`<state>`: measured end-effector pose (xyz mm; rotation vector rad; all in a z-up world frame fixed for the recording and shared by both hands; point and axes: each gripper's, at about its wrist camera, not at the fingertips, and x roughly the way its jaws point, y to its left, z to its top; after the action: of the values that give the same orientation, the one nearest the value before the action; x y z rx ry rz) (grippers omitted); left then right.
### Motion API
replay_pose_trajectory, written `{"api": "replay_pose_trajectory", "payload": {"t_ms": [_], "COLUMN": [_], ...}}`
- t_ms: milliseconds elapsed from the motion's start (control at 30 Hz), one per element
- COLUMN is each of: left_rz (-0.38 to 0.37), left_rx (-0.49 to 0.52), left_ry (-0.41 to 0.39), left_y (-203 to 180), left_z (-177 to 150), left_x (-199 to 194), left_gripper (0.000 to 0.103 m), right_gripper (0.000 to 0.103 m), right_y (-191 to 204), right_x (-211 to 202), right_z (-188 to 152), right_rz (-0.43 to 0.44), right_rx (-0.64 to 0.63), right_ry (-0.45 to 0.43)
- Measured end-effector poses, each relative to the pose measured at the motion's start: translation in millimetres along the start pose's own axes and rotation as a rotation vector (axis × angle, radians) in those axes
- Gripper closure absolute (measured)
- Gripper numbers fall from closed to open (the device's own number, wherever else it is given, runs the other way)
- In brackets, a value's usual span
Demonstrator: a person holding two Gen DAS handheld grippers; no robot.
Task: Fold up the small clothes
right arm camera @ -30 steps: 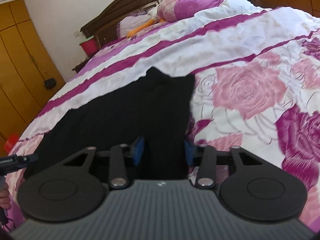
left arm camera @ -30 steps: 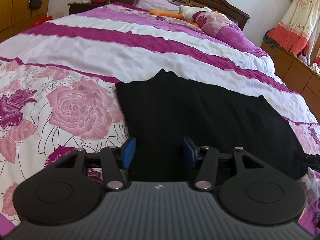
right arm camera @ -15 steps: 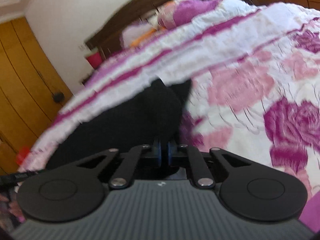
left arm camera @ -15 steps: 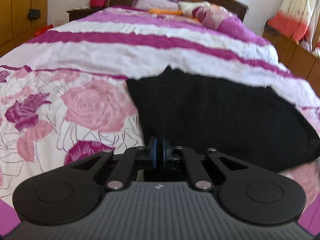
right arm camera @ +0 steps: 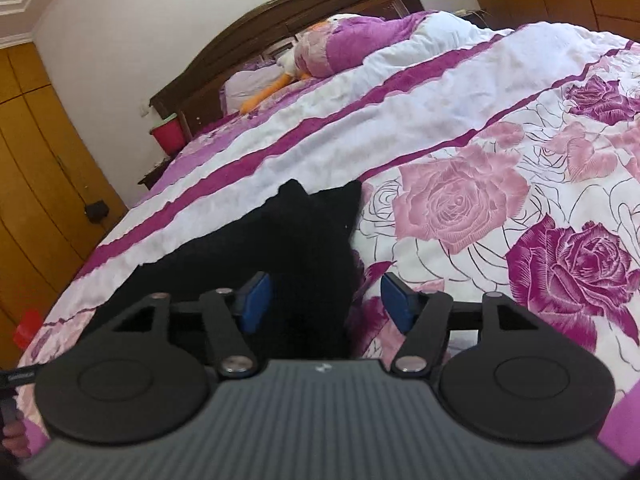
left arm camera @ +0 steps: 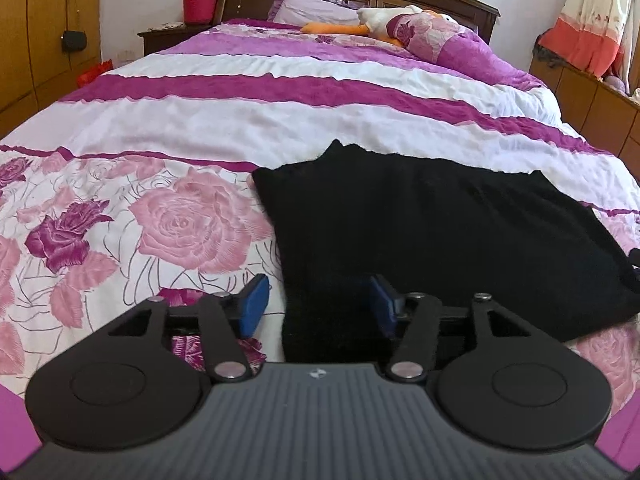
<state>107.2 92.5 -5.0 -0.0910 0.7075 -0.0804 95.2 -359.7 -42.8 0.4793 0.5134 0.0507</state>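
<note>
A black knitted garment (left arm camera: pixel 432 232) lies flat on the flowered bedspread (left arm camera: pixel 168 220). My left gripper (left arm camera: pixel 318 304) is open at the garment's near left corner, with the cloth's edge between the blue pads (left arm camera: pixel 254 306). In the right wrist view the same black garment (right arm camera: pixel 288 248) shows with its right edge running toward me. My right gripper (right arm camera: pixel 326 300) is open over that near right corner, the cloth lying between its blue pads (right arm camera: pixel 256 300). Neither gripper holds anything.
Pillows and a white and orange plush toy (left arm camera: pixel 384 20) lie at the headboard. A red bucket (left arm camera: pixel 199 5) stands on a nightstand at the back left. Wooden wardrobes (right arm camera: pixel 36 184) line the left wall. A low cabinet (left arm camera: pixel 592 96) runs along the bed's right side.
Both grippers were open a second ago, shut at the garment's near edge half a second ago, and are open again now. The garment lies flat as before.
</note>
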Motion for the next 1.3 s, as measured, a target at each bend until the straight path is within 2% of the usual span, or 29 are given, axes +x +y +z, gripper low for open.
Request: {"api": "replay_pose_trajectory", "payload": {"t_ms": [133,233,333,700,800,867,967,1167,1300], "left_rz": [0.037,0.039,0.043,0.081,0.092,0.096,0.101,0.107,0.098], "left_rx": [-0.01,-0.056,-0.086,-0.074,-0.086,-0.089,-0.091,-0.087,-0.092], "left_ry": [0.018,0.037,0.04,0.026,0.03,0.03,0.026,0.025,0.029], "left_y": [0,5,7,0,-1,-2,-3,-4,-3], "left_z": [-1,-3,-5,-10,-9,-9,-10,-11,-9], "left_x": [9,16,19,22,23,23,23,23,20], "left_gripper": [0.036,0.034,0.031,0.027,0.026,0.026,0.026,0.025,0.025], "right_gripper": [0.039,0.038,0.033,0.032,0.04,0.055,0.066,0.078,0.079], "right_y": [-4,-7,-13,-9,-9,-12,-26,-26,-24], "right_x": [21,38,46,45,52,55,55,53,49], "right_z": [-1,-8,-15,-19,-25,-28,-30,-33,-30], "right_rz": [0.025,0.045,0.078,0.117,0.204,0.186,0.21,0.213,0.216], "right_rx": [0.048,0.085,0.135,0.144,0.193,0.21,0.285,0.295,0.314], "right_ry": [0.03,0.055,0.055,0.035,0.021,0.003,-0.016,-0.037,-0.042]}}
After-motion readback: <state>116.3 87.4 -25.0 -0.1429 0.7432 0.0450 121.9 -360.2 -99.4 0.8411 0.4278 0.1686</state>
